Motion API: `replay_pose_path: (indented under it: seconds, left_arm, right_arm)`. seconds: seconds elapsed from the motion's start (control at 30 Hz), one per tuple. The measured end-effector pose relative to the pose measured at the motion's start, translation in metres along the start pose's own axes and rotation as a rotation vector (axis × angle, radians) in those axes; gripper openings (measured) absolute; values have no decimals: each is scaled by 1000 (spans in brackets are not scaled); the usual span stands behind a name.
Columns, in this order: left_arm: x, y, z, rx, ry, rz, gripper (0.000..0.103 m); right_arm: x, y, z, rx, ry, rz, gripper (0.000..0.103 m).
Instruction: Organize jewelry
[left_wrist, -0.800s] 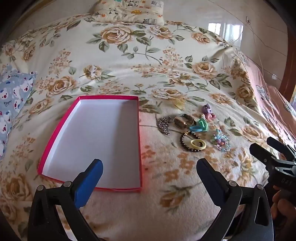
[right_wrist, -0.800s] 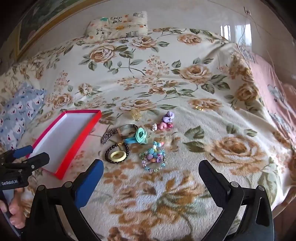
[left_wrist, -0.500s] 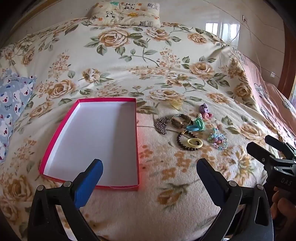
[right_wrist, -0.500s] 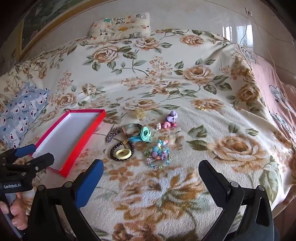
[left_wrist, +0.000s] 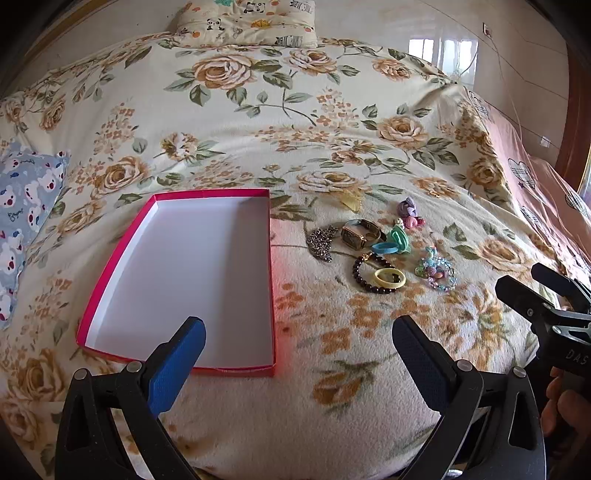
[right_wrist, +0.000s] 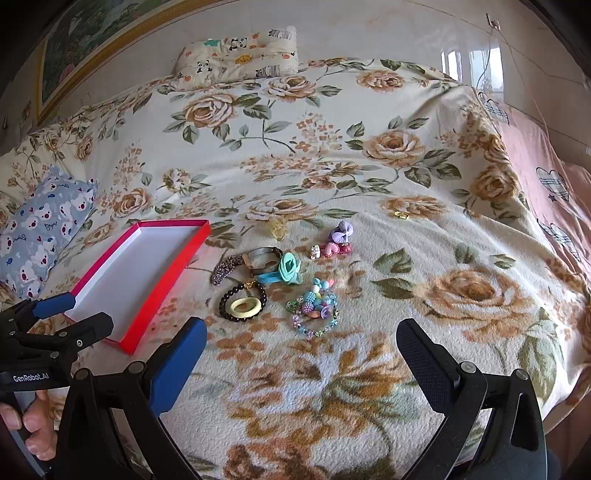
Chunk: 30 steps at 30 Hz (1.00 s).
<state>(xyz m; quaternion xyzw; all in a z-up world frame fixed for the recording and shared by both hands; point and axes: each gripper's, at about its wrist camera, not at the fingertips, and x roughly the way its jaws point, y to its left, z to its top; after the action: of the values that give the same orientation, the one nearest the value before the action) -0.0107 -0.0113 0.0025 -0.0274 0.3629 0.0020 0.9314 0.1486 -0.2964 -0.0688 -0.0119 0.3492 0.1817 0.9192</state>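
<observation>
Both sets of jaws stand wide apart and hold nothing. My left gripper hangs over the near end of the red box; my right gripper hangs over bare floral blanket, short of the jewelry.

Nearest my right gripper lies the multicolour beaded bracelet. Just left of it is the dark bead bracelet, with a yellow ring lying inside its loop. Beyond these come the teal flower band, the wristwatch touching it, and a grey chain piece beside the watch. Farther back sit the pink and purple hair clips, a pale yellow clip, and, well apart to the right, a small gold item too small to identify.

The box sits open to the left of the cluster, white floor showing, nothing in it. No piece has yet been placed.

Handling assessment: every piece looks light. I judge that the bead strands are limp and will sag and swing, so they are best pinched across the strand at one side of the loop. The yellow ring looks smooth and may slip; grip across its rim. The soft pile may snag chain links and lets small pieces sink in. The watch seems stiffest; take it by the case.
</observation>
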Motion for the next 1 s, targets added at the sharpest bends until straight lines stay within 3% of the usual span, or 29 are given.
replay_pose_path:
  seconds: [1.0]
  left_arm:
    - [1,-5,-1,11,-13,16,102]
  right_arm:
    - [-1,4,2,-4,-2,28,103]
